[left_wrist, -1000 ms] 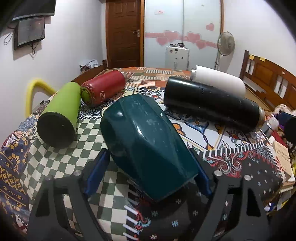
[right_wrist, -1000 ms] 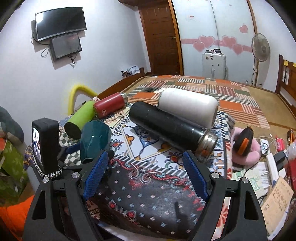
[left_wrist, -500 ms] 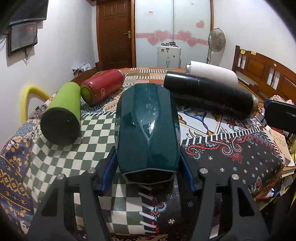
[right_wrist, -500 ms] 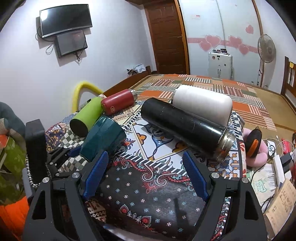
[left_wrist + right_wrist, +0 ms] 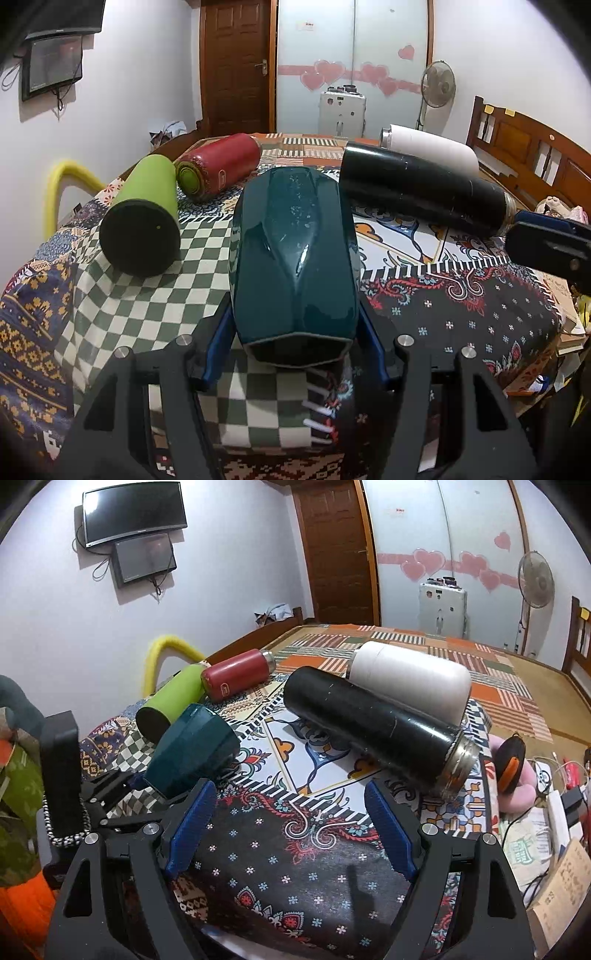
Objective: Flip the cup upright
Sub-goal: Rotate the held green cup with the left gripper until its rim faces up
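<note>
- Right now the left gripper has its blue pads pressed against both sides of the dark teal cup, clamped on near its base end.
- That cup lies on its side on the patterned tablecloth, pointing away toward the far side; from the right wrist view it sits at the near left.
- Over on the right, the right gripper hangs with its jaws spread wide and nothing between them, just above the dark floral patch of cloth.
- Just left of the cup lies a green bottle, with a red bottle beyond it.
- To the right lies a long black flask, touching a white flask behind it.
- Far back stand a wooden door and a fan.
</note>
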Demonstrator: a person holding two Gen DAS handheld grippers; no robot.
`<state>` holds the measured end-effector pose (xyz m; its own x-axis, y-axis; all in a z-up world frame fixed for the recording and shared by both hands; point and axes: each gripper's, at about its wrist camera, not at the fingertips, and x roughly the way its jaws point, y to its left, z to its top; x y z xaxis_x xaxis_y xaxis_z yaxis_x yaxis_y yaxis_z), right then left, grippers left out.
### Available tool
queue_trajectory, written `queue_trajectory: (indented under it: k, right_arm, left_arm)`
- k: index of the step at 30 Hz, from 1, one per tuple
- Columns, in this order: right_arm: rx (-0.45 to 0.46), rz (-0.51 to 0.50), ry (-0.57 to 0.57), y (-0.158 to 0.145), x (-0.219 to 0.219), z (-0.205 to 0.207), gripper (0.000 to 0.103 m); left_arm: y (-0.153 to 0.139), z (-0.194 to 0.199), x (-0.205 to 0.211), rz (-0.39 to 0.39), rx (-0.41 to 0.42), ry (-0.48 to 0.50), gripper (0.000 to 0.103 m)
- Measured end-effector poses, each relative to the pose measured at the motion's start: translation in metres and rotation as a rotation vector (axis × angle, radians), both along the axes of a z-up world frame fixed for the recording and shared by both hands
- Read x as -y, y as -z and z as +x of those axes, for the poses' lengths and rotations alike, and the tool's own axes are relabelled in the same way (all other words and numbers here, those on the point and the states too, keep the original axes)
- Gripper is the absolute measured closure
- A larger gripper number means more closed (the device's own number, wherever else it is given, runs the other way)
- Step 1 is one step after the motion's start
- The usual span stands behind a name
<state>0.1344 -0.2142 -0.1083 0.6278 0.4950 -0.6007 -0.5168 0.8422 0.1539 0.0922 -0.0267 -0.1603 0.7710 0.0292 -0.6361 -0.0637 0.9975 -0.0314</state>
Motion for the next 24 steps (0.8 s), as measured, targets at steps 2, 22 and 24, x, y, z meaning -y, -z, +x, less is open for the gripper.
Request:
queue_trajectory:
  k: [2, 22, 24]
  right_arm:
    - [-0.004, -0.001, -0.004, 0.002, -0.002, 0.001, 0.022]
    - [-0.016, -0.003, -0.015, 0.01, -0.006, 0.005, 0.022]
    - [-0.017, 0.002, -0.017, 0.011, -0.007, 0.005, 0.022]
  left_arm:
    - [-0.002, -0.003, 0.0, 0.001, -0.005, 0.003, 0.042]
    - [-0.024, -0.017, 0.007, 0.011, 0.024, 0.036, 0.042]
    - [-0.026, -0.016, 0.007, 0.01, 0.032, 0.037, 0.042]
